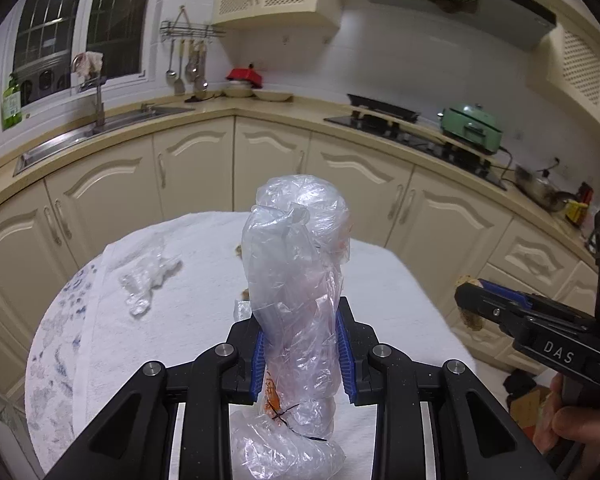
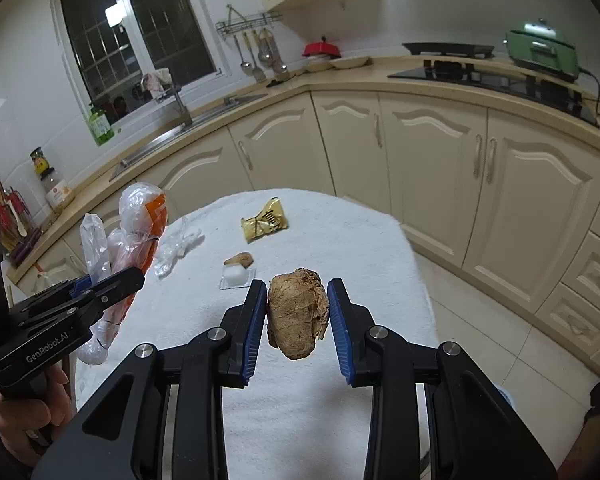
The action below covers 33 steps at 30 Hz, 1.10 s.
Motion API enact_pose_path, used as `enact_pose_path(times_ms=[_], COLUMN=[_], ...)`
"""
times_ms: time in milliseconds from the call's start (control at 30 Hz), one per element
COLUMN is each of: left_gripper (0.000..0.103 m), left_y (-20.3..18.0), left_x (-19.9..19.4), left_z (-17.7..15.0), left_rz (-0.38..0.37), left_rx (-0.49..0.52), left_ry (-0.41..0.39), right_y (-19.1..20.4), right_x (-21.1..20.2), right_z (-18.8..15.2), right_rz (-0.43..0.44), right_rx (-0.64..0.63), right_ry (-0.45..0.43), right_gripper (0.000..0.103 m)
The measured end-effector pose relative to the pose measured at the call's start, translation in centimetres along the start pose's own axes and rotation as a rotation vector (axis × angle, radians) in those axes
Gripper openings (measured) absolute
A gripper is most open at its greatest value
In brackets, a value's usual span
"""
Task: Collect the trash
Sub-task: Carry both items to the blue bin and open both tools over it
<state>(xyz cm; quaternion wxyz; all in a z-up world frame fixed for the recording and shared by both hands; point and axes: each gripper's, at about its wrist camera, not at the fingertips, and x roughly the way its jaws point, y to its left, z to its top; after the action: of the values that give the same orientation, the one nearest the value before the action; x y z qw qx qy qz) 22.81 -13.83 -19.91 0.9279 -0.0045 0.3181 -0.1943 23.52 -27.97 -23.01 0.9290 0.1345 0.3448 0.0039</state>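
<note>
My left gripper (image 1: 300, 320) is shut on a crumpled clear plastic bag (image 1: 296, 248) with orange print, held upright above the white cloth-covered table (image 1: 204, 280). The right wrist view shows the same bag (image 2: 140, 216) at the left, in the left gripper (image 2: 134, 278). My right gripper (image 2: 296, 292) is shut on a brown crusty lump of food (image 2: 296, 316), lifted over the table (image 2: 340, 240). On the cloth lie a yellow wrapper (image 2: 265, 220), a clear plastic scrap (image 2: 176, 248), a small brown piece (image 2: 240, 259) and a white cube in clear film (image 2: 236, 276).
Cream kitchen cabinets (image 2: 420, 152) curve behind the table, with a sink (image 1: 100, 128) at the left and a stove (image 1: 412, 136) with a green cooker (image 1: 472, 124) at the right. Tiled floor (image 2: 500, 340) lies right of the table. A hand (image 1: 576, 420) holds the right gripper.
</note>
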Motion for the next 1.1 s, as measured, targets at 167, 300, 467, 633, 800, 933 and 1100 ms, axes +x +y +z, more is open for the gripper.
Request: enact_pose_path(times_ms=[167, 300, 467, 633, 800, 933, 1100], left_gripper=[0.026, 0.026, 0.026, 0.026, 0.026, 0.026, 0.026], left_y=[-2.2, -4.5, -8.3, -12.6, -16.4, -19.5, -23.4], left_x=[-1.3, -1.8, -0.9, 0.9, 3.8, 6.8, 11.4], left_z=[-0.1, -0.2, -0.2, -0.9, -2.0, -2.6, -2.9], left_rz=[-0.057, -0.107, -0.197, -0.301, -0.376, -0.405, -0.419], left_rx=[0.038, 0.080, 0.146, 0.193, 0.235, 0.278, 0.326], left_ry=[-0.018, -0.031, -0.014, 0.043, 0.133, 0.210, 0.320], right_y=[-2.0, -4.5, -8.4, -12.5, -16.9, -20.3, -23.7], right_x=[-2.9, -5.4, -8.8, -12.2, -14.5, -14.6, -13.3], right_z=[0.0, -0.4, -1.5, -3.1, -5.3, -6.9, -9.2], right_rz=[-0.034, -0.087, -0.173, -0.265, -0.346, -0.379, -0.395], right_rx=[0.020, 0.044, 0.097, 0.154, 0.228, 0.300, 0.368], right_ry=[-0.042, -0.070, -0.097, -0.113, -0.105, -0.082, -0.036], right_gripper=[0.032, 0.032, 0.032, 0.032, 0.032, 0.032, 0.032])
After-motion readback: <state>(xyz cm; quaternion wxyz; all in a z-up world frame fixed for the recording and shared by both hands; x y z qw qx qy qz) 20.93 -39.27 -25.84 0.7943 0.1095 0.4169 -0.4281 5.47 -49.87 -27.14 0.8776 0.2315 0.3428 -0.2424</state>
